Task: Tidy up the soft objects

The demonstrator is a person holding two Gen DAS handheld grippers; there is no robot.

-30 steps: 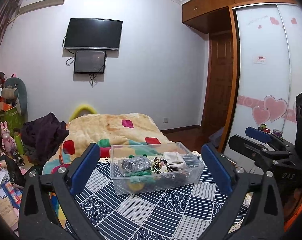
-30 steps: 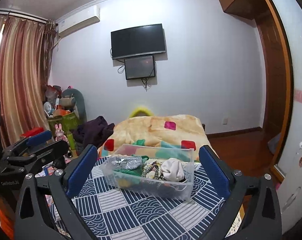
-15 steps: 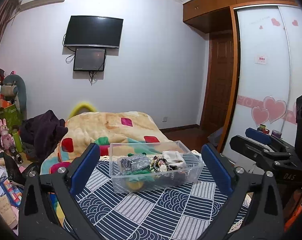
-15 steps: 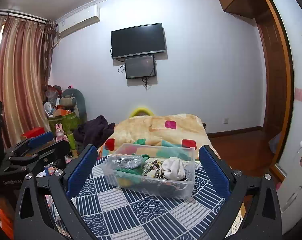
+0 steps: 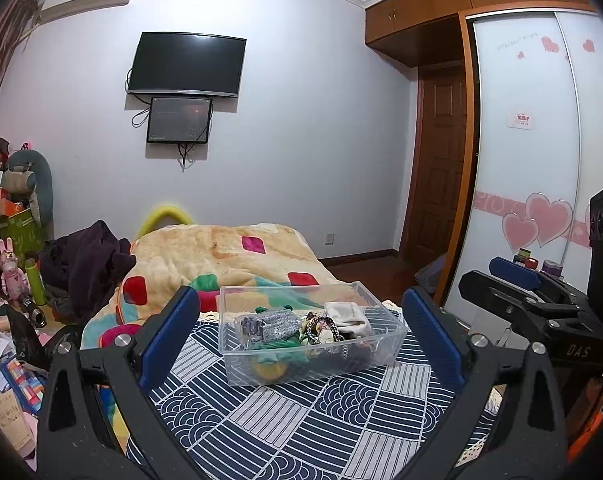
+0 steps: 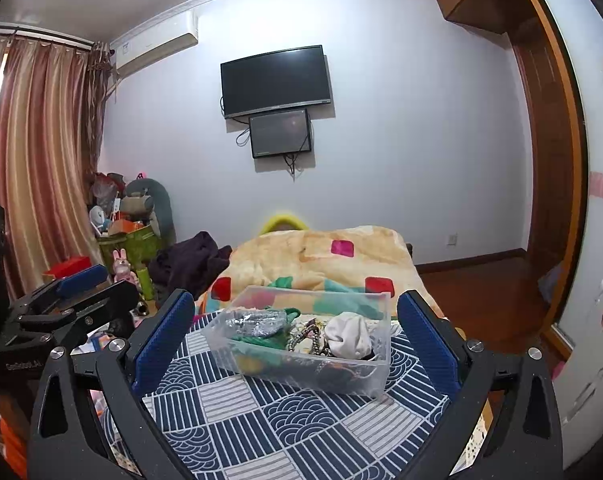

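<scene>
A clear plastic box point(image 5: 393, 332) point(image 6: 377, 376) stands on a navy-and-white patterned cloth point(image 5: 301, 420) point(image 6: 285, 420). It holds a silver sequined item point(image 5: 267, 326) point(image 6: 253, 324), a green soft item point(image 5: 279, 348) point(image 6: 261, 342), a white sock point(image 5: 349, 318) point(image 6: 349, 334) and a braided band point(image 5: 315, 328). My left gripper point(image 5: 301, 336) is open and empty, held short of the box. My right gripper point(image 6: 297, 334) is open and empty, also short of it. Each gripper shows at the edge of the other's view: the right one point(image 5: 541, 304) and the left one point(image 6: 61, 308).
Beyond the cloth lies a bed with a patterned blanket point(image 5: 221, 256) and dark clothes point(image 5: 85, 264). Toys and clutter point(image 5: 13, 280) stand at the left. A wardrobe with heart stickers point(image 5: 533, 200) and a wooden door point(image 5: 437, 168) are at the right.
The left gripper has tipped slightly, so the box sits a little higher in its view. The right view is nearly unchanged. Both grippers stay open.
</scene>
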